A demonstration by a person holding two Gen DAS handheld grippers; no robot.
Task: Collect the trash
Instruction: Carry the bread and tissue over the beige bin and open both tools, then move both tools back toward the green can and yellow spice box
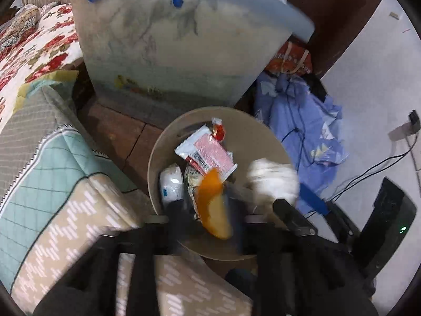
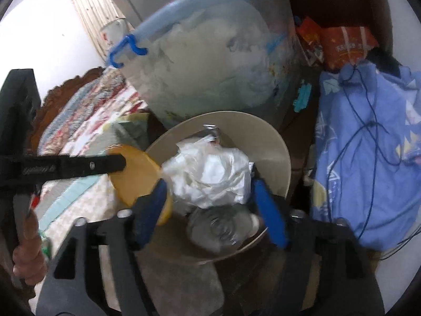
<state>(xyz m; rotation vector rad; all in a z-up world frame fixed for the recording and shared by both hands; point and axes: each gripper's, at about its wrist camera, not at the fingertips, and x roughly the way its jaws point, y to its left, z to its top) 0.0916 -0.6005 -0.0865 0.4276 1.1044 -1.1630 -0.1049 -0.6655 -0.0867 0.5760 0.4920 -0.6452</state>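
We log both grippers over the beige trash bin. Left gripper: clamped on an orange peel above the bin's near rim. Right gripper: blue fingers closed on crumpled white plastic over the bin's mouth. Inside: a pink-and-white wrapper, a clear bottle. Behind: a clear storage tub.

The trash bin sits at frame centre, wrappers inside it. Behind it stands a storage tub; bedding lies at left, a cloth heap at right.
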